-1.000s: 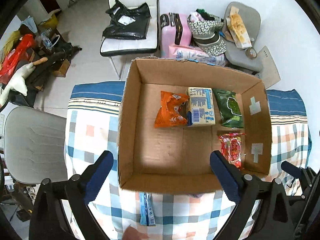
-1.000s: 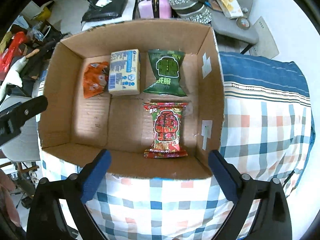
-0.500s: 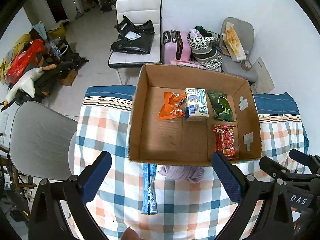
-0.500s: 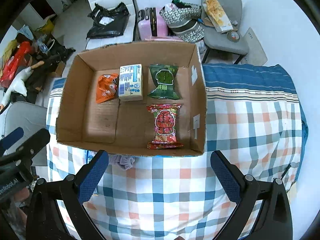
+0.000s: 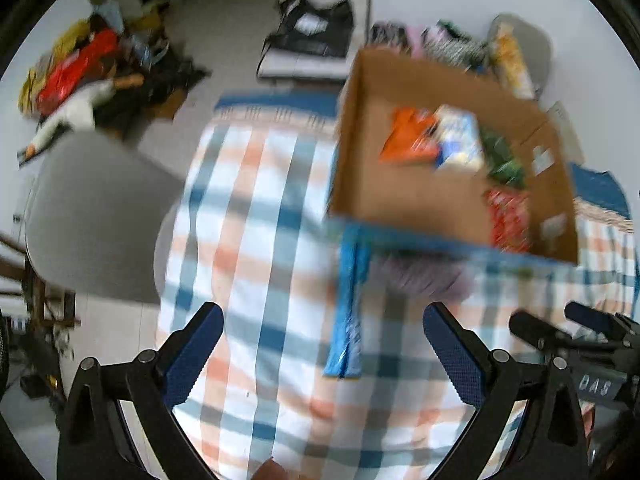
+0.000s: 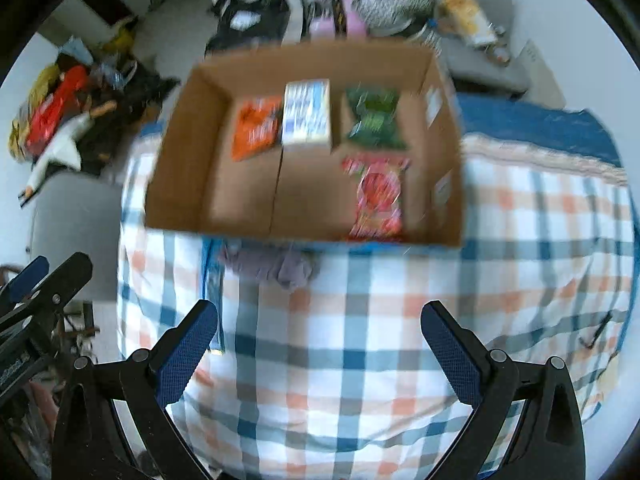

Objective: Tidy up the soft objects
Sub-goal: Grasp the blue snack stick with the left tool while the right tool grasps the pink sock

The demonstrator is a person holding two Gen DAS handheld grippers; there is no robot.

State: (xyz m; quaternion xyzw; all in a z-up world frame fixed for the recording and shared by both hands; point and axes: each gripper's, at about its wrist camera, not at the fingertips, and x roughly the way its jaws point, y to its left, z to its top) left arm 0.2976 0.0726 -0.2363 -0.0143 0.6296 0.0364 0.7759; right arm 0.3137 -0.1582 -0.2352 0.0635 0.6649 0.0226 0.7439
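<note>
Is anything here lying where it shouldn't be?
Yes. Four packets sit inside the cardboard box, but a long blue packet and a crumpled purple cloth lie outside it on the checked tablecloth, by the box's near wall. Both claws are open and empty.

Left claw (image 5: 322,338) spread wide and empty, right claw (image 6: 320,336) likewise

Checked cloth (image 6: 360,344) over the desk, blue band at the far edge. Grey chair (image 5: 92,216) at the left side. White chair (image 5: 320,20) farther back with a black bag (image 5: 316,32) on the seat. Pink suitcase (image 6: 328,20) beside it, then another grey chair (image 6: 480,40) piled with bits. Red bag (image 6: 56,108) and white plush toy (image 6: 60,148) among floor clutter at left. All blurred.
</note>
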